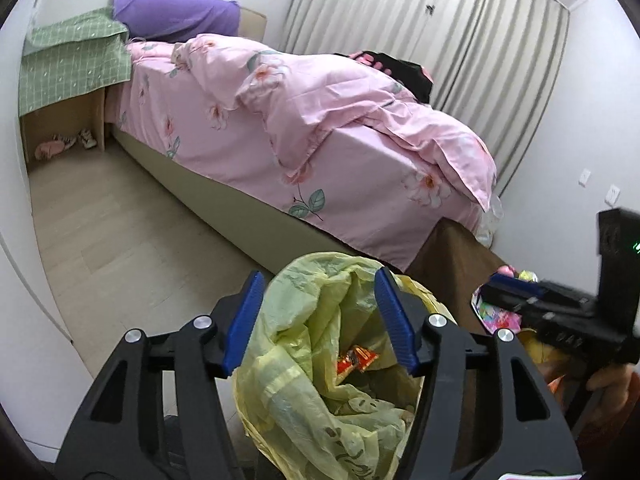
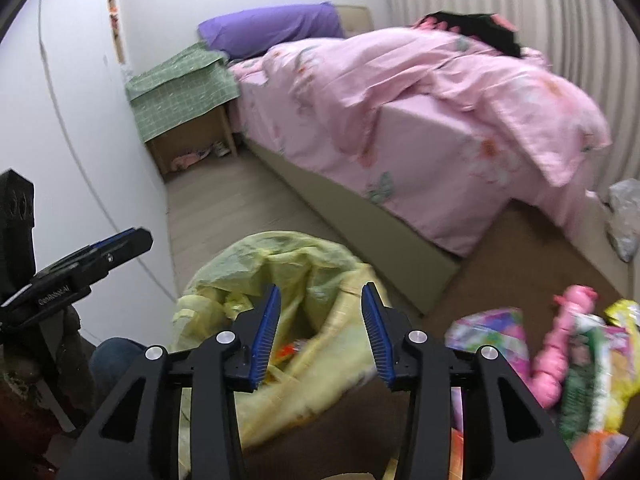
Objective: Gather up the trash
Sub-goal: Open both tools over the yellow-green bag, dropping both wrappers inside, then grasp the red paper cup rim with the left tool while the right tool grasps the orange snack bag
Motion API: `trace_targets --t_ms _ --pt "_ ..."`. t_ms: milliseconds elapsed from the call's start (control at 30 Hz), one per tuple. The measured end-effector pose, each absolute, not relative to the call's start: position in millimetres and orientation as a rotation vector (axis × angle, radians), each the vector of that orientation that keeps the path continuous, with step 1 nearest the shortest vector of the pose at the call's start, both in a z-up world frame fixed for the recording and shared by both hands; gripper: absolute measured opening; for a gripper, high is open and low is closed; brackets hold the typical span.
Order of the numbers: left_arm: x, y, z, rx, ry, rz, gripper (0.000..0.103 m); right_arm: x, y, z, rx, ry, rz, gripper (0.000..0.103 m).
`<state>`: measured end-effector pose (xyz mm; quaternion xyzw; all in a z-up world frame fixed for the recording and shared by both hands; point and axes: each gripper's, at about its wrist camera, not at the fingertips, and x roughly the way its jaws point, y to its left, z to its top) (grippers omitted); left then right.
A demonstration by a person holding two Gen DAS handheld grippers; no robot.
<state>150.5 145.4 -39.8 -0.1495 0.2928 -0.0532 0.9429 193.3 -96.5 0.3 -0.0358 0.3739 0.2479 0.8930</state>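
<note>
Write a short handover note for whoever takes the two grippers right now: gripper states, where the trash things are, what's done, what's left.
Left gripper: open, holding nothing, poised over the mouth of the yellow trash bag.
Right gripper: open, holding nothing, also above the bag's mouth.
Bag: on the floor at the foot of the bed, mouth open.
Done: an orange-red wrapper and other scraps already lie inside the bag.
Left: colourful wrappers and a pink toy-like item on the brown mat to the right of the bag; a crumpled clear plastic piece near the bed corner may also be trash.
</note>
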Motion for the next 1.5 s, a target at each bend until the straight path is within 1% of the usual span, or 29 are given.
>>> trace_targets --t_ms 167,233,267,333,367,500,567,633,700,933,1067,1233,1367,1500 --pt "151 119 -43 -0.296 0.632 -0.173 0.056 169 -158 17 -0.054 0.721 0.385 0.04" --pt "152 104 -45 -0.286 0.647 -0.209 0.056 153 -185 21 -0.061 0.698 0.333 0.042" --pt "152 95 -46 -0.284 0.655 -0.239 0.057 147 -195 21 -0.061 0.692 0.326 0.044" --pt "151 78 -46 -0.279 0.667 -0.297 0.058 133 -219 21 -0.061 0.681 0.295 0.061" --pt "151 68 -45 -0.272 0.67 -0.328 0.058 123 -233 20 -0.048 0.673 0.278 0.062" --pt "153 28 -44 -0.239 0.688 -0.454 0.058 98 -272 12 0.024 0.698 0.261 0.062" --pt "155 13 -45 -0.239 0.691 -0.51 0.058 88 -284 4 0.012 0.724 0.23 0.062" --pt "160 -4 -47 -0.247 0.716 -0.575 0.063 77 -295 -2 -0.005 0.723 0.192 0.062" --pt "166 -21 -50 -0.265 0.765 -0.635 0.07 66 -306 -6 -0.003 0.714 0.174 0.062" --pt "173 -71 -48 -0.111 0.768 -0.622 0.07 49 -329 -18 0.004 0.721 0.127 0.062" --pt "188 -79 -43 -0.082 0.749 -0.66 0.07 45 -335 -26 0.024 0.738 0.123 0.062" --pt "203 -89 -38 -0.042 0.763 -0.686 0.07 42 -334 -29 -0.021 0.717 0.056 0.062" --pt "203 -98 -47 -0.003 0.798 -0.712 0.07 45 -334 -31 -0.012 0.73 0.07 0.062" --pt "194 -98 -56 -0.022 0.836 -0.737 0.07 48 -331 -35 -0.011 0.746 0.089 0.062"
